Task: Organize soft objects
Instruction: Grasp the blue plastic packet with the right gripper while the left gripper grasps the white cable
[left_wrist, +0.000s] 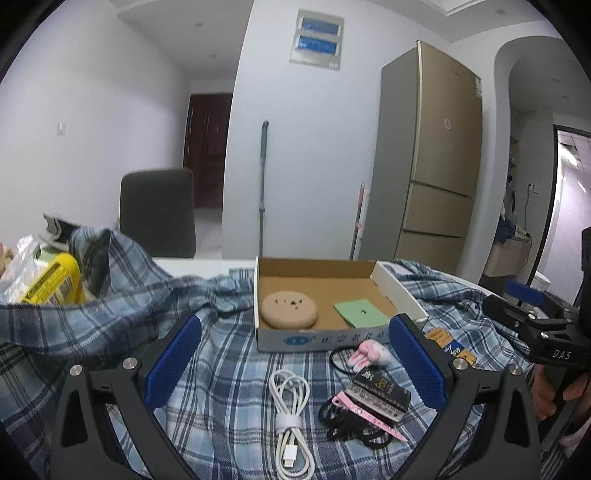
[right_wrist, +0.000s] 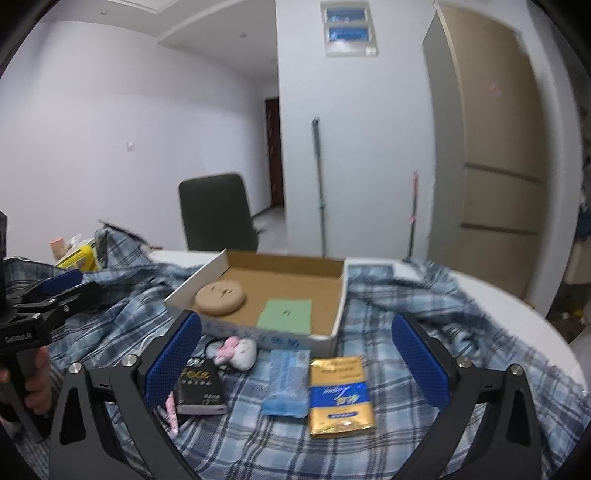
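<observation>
Your left gripper (left_wrist: 293, 369) hangs with its blue pads spread wide and nothing between them, and your right gripper (right_wrist: 297, 363) is spread just as wide and bare. Nearest under your left one lie a coiled white cable (left_wrist: 290, 417), a bunch of black hair ties (left_wrist: 349, 424) crossed by a pink clip (left_wrist: 369, 413), and a small black packet (left_wrist: 380, 398) resting on them. Under your right one sit a gold packet (right_wrist: 341, 395) and, touching its left edge, a pale blue pouch (right_wrist: 288, 380). A little farther, a pink and white plush toy (right_wrist: 238, 352) lies just in front of the cardboard box (left_wrist: 291, 338), close to its front wall. Inside that open box, a round tan cushion (left_wrist: 290, 310) sits at the left and a green square pad (left_wrist: 360, 314) to its right, apart from each other. Everything rests on a rumpled blue plaid cloth (left_wrist: 229, 354), which bunches up at the left against a yellow package (left_wrist: 55, 284). Beyond the table stand a dark chair (left_wrist: 159, 214), a mop handle (left_wrist: 263, 184) leaning on the wall, and a tall gold refrigerator (left_wrist: 432, 166).
</observation>
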